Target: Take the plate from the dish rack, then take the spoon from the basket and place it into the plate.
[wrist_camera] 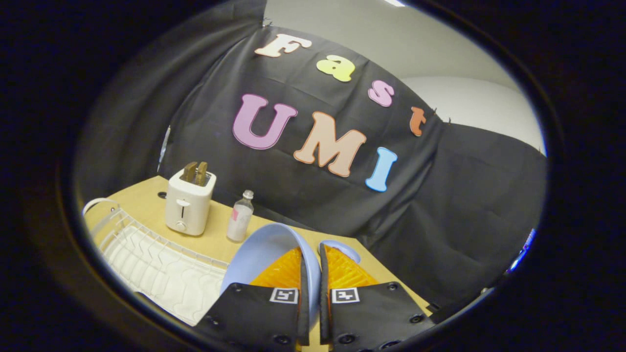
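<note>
A wooden table point(146, 200) carries a dish rack point(156, 264), toaster point(188, 203) (bread inside) and bottle point(239, 217).

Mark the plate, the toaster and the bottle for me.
plate point(264, 249): gripper view, its bare face beside the jaws shut on its rim.
toaster point(188, 205): gripper view, its front face.
bottle point(239, 220): gripper view, its body.

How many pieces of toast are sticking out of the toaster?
2. Both brown toast slices stand side by side in the top slots of the white toaster, beyond the white wire dish rack. The claw is shut on the light blue plate.
</note>
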A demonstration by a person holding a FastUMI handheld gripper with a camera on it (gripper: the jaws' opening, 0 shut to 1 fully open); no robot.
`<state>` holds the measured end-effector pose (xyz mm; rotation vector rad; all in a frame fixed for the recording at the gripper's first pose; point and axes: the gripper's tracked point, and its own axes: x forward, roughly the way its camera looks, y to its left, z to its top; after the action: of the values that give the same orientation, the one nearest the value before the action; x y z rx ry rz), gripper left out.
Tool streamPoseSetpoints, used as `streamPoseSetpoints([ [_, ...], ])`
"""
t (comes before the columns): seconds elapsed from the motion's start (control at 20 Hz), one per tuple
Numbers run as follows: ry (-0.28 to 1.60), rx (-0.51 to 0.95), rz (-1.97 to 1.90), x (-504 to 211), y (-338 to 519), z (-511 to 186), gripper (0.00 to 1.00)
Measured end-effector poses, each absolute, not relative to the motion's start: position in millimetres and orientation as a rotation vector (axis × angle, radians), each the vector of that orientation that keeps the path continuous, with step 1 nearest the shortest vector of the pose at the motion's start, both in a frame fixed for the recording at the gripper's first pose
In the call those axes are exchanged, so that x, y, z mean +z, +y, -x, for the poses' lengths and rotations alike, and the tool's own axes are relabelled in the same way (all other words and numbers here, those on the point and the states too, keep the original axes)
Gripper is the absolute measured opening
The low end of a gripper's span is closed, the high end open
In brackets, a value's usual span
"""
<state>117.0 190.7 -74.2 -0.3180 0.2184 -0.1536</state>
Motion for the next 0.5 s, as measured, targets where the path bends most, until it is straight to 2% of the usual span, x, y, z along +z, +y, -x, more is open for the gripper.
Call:
streamPoseSetpoints([
  [0.5, 0.314, -0.090, 0.084, -66.5, 131.3, -96.4, 0.11],
])
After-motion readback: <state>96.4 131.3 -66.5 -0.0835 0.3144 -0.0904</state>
